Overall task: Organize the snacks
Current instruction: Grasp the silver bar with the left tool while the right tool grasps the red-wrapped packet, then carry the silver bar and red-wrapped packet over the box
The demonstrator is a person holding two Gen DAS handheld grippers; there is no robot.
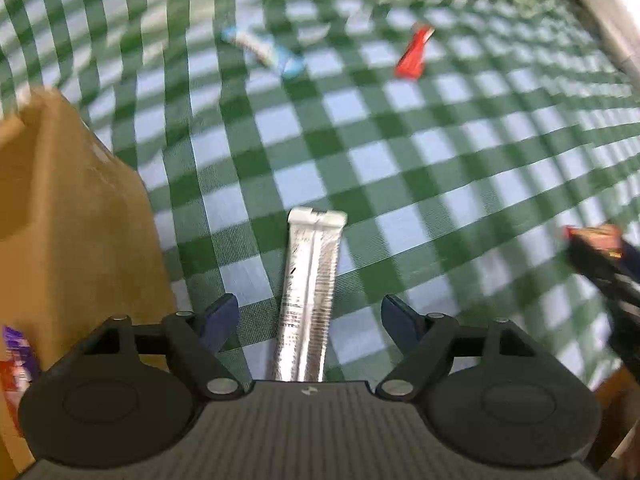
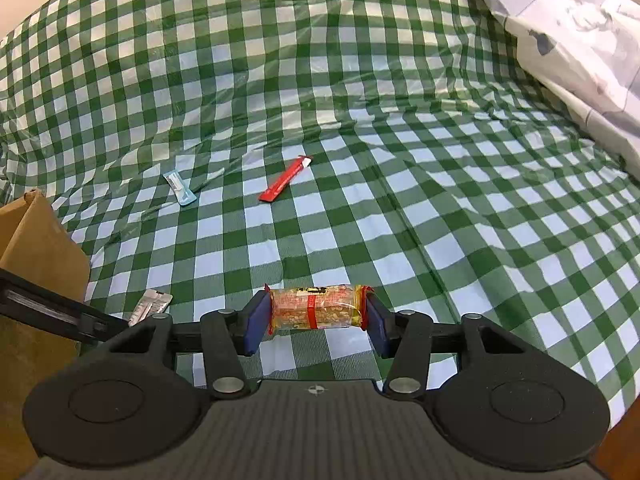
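My left gripper (image 1: pixel 309 309) points down at the green checked tablecloth (image 1: pixel 440 152) and is open. A silver stick packet (image 1: pixel 313 248) lies flat between its blue pads, touching neither. The same silver packet (image 2: pixel 150 306) shows in the right wrist view beside the cardboard box (image 2: pixel 36 236). My right gripper (image 2: pixel 318 318) is shut on a nut bar (image 2: pixel 318 306) in a clear wrapper with red and yellow ends, held crosswise above the cloth. Farther off lie a blue and white packet (image 2: pixel 180 188) and a red stick packet (image 2: pixel 284 180).
The open cardboard box (image 1: pixel 60 200) stands to the left of my left gripper, with a purple-wrapped snack (image 1: pixel 14 356) at its near edge. A white plastic bag (image 2: pixel 580 32) lies at the far right. The cloth's edge drops off at the lower right.
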